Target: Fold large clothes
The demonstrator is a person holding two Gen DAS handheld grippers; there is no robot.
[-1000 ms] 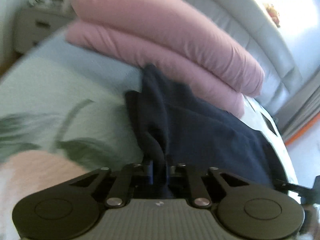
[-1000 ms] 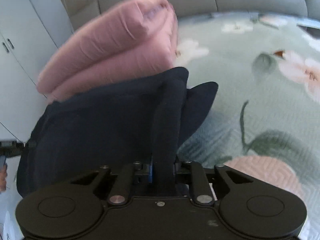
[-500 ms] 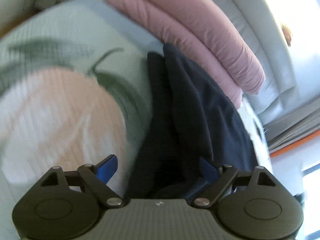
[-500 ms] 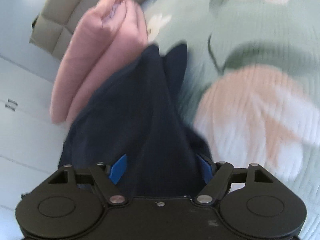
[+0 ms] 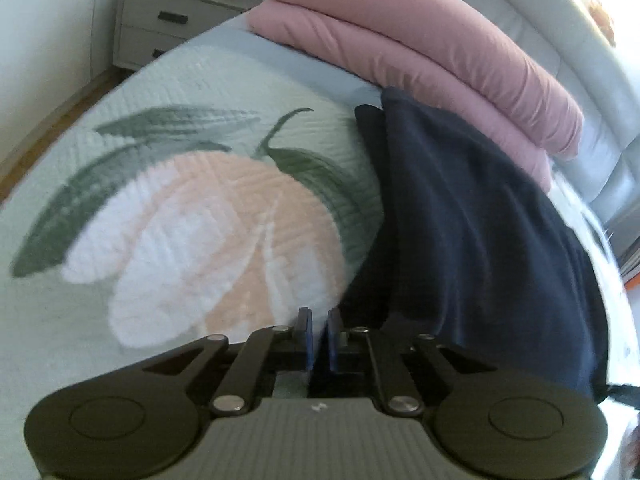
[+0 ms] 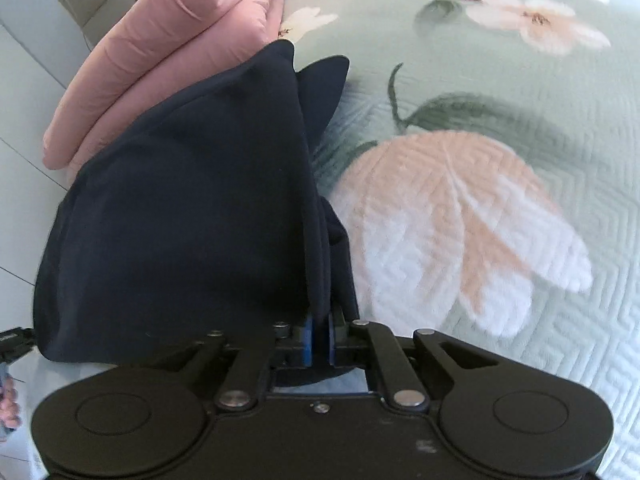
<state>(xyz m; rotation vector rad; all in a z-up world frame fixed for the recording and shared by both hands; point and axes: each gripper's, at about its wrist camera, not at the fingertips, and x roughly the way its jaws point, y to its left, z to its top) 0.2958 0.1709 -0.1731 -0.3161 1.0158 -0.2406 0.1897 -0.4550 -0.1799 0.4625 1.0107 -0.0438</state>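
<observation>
A dark navy garment (image 5: 472,216) lies folded on the floral bedspread (image 5: 168,128), its far end against a folded pink duvet (image 5: 400,32). My left gripper (image 5: 318,334) is shut and empty, just left of the garment's near edge, over the printed pink flower. In the right wrist view the garment (image 6: 180,200) fills the left half. My right gripper (image 6: 318,334) is shut on a fold of the garment's right edge, with cloth running up between the blue pads (image 6: 307,336).
A grey nightstand (image 5: 168,28) with a cup and small items stands at the bed's far left corner. A padded grey headboard (image 5: 560,40) runs behind the pink duvet (image 6: 160,48). The bedspread (image 6: 500,160) stretches open to the right.
Both grippers were shut on the garment a second ago, opened half a second ago, and are shut now. The left has moved left off the cloth; the right has closed on the garment's edge.
</observation>
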